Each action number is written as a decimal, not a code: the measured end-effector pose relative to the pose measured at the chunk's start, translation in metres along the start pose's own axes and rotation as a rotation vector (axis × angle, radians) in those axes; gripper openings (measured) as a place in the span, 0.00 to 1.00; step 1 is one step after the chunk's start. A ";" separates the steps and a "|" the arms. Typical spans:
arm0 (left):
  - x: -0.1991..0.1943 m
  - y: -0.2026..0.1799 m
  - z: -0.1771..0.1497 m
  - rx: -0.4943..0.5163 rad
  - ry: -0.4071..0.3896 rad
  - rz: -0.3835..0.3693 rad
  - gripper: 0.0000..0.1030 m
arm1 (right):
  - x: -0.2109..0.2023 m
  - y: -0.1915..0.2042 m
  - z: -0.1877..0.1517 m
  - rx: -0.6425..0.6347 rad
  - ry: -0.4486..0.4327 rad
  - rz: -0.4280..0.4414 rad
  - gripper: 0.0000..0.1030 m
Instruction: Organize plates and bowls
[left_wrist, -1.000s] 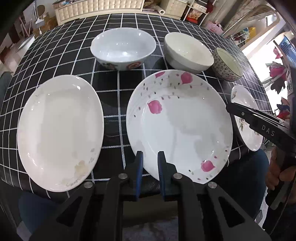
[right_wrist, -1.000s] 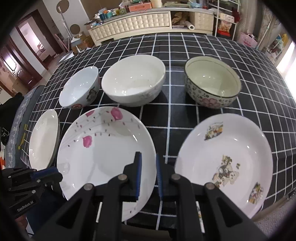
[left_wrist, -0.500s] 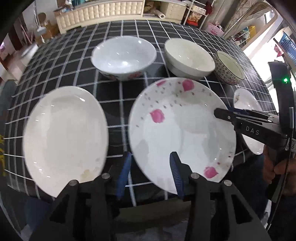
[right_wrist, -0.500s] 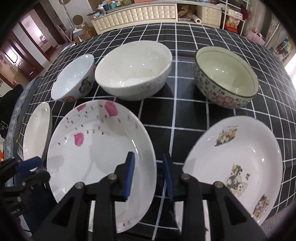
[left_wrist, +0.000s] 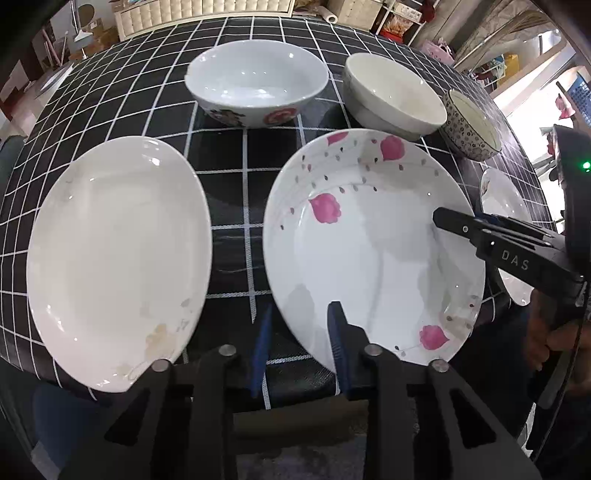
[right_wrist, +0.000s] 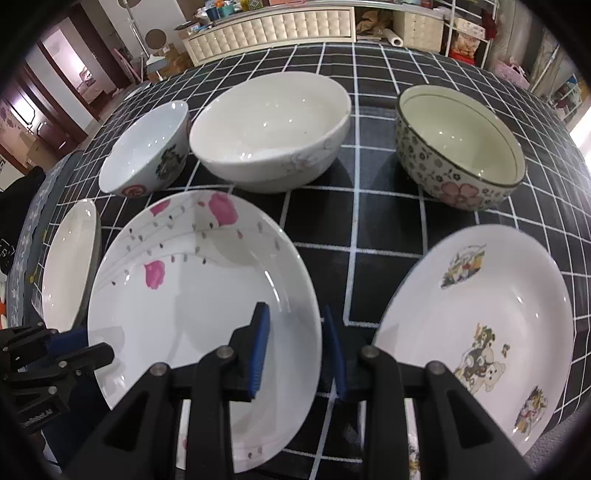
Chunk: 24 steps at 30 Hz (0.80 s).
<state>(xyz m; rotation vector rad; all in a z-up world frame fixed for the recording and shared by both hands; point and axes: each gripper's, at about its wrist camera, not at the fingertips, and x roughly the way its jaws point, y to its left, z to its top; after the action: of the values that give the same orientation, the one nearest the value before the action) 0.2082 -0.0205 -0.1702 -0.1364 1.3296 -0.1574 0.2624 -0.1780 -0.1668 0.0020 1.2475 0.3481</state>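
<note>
Left wrist view shows the letters "DAS" in white on the black body of my right claw (left_wrist: 443, 218), which reaches in from the right side over the pink-flower plate (left_wrist: 369, 251). On the housing of my left claw (right_wrist: 92, 350), seen in the right wrist view, there is small white writing, but I cannot read it. My left claw (left_wrist: 299, 332) is parted by a moderate gap and holds nothing; the near rim of the pink-flower plate lies between its blue pads. My right claw (right_wrist: 297, 347) is also parted and empty, with the right rim of the same plate between its pads. Left of my left claw lies the plain white plate (left_wrist: 118, 258), oval, with its long axis pointing away from me. Beyond are three bowls (right_wrist: 269, 129), all upright. The cartoon plate (right_wrist: 480, 314) lies right of my right claw.
</note>
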 end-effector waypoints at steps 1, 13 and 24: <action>0.002 -0.001 0.001 0.003 0.002 0.004 0.21 | 0.000 -0.001 0.000 -0.001 -0.002 -0.002 0.31; 0.009 -0.001 0.007 0.021 -0.011 0.041 0.15 | -0.005 0.000 -0.008 -0.004 -0.026 -0.029 0.22; -0.003 0.007 0.001 0.050 -0.047 0.048 0.11 | -0.026 0.006 -0.014 0.017 -0.078 -0.032 0.18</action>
<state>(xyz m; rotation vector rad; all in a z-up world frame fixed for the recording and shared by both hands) 0.2091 -0.0126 -0.1682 -0.0653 1.2798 -0.1460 0.2409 -0.1814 -0.1458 0.0101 1.1725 0.3068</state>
